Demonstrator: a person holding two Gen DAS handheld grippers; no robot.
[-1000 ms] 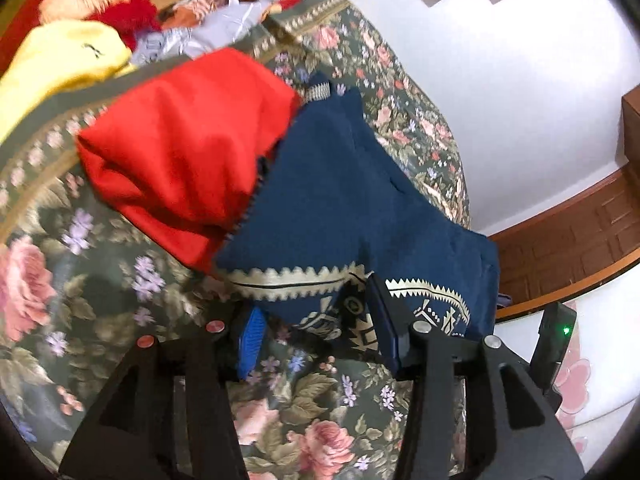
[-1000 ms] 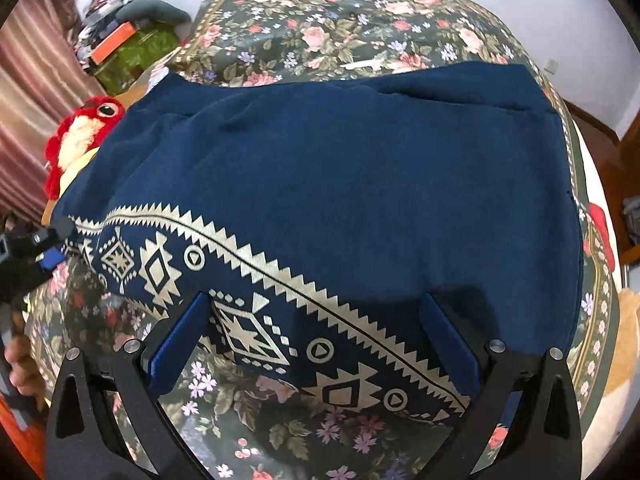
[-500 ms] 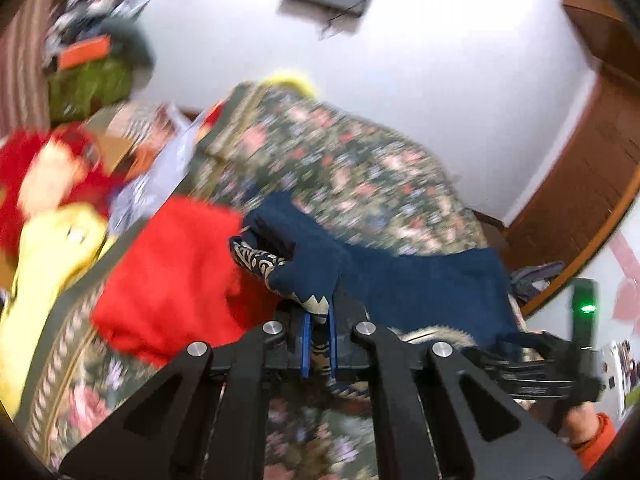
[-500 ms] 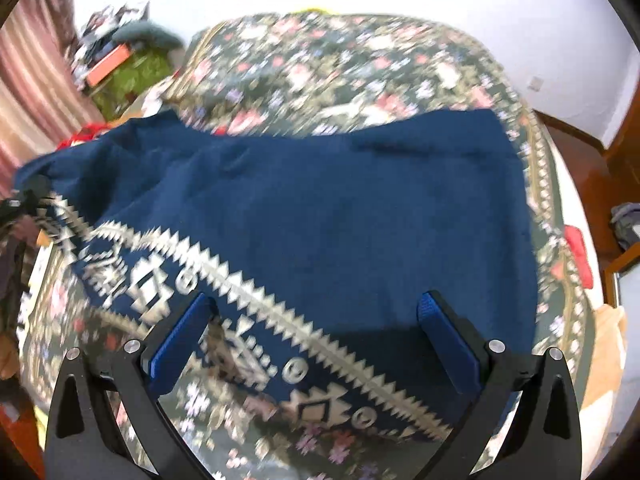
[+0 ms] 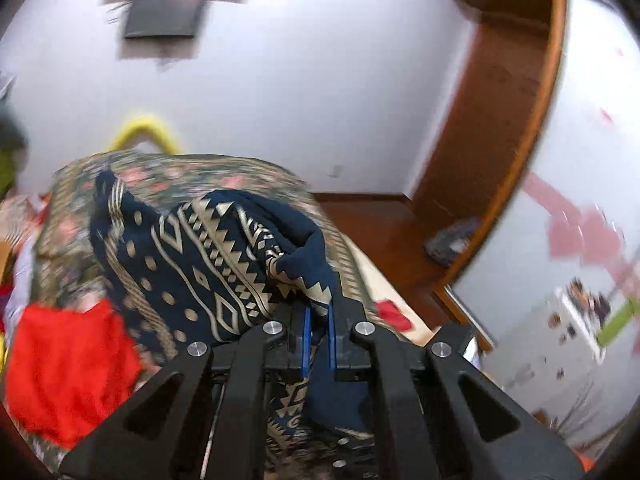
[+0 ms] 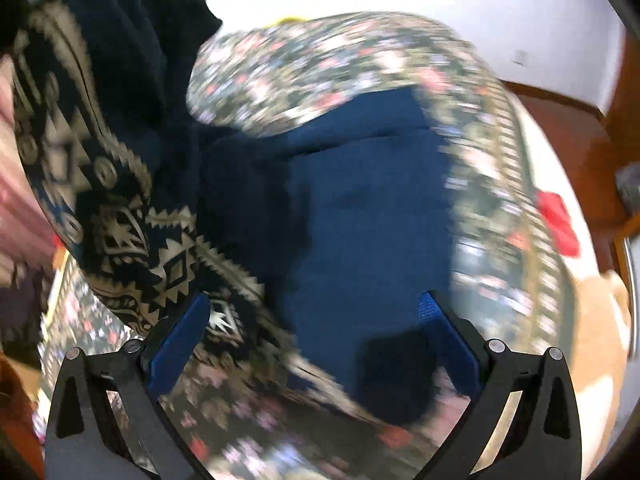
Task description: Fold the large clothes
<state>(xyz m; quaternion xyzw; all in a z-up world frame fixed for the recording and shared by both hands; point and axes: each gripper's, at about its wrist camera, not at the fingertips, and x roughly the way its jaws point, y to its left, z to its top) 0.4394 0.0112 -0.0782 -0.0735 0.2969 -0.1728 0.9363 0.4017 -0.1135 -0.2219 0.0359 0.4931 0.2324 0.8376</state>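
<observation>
A navy blue garment [image 5: 208,260] with a gold geometric border hangs bunched in the left wrist view. My left gripper [image 5: 318,332] is shut on its patterned hem, lifted above the floral bedspread [image 5: 224,176]. In the right wrist view the same navy garment [image 6: 360,208] lies partly flat on the bed, with its lifted patterned end rising at the left. My right gripper [image 6: 316,336] hovers over the flat cloth with its blue pads wide apart and nothing pinched between them.
A folded red garment [image 5: 68,368] lies on the bed at the left. A small red item [image 6: 558,220] sits at the bed's right edge. Wooden floor and a door frame [image 5: 504,132] lie beyond the bed. A dark screen [image 5: 164,8] hangs on the white wall.
My left gripper closed on the garment's patterned hem and carried it up and across to the right, rolling as it went. The cloth now folds over itself. The right gripper shifted slightly, still open.
</observation>
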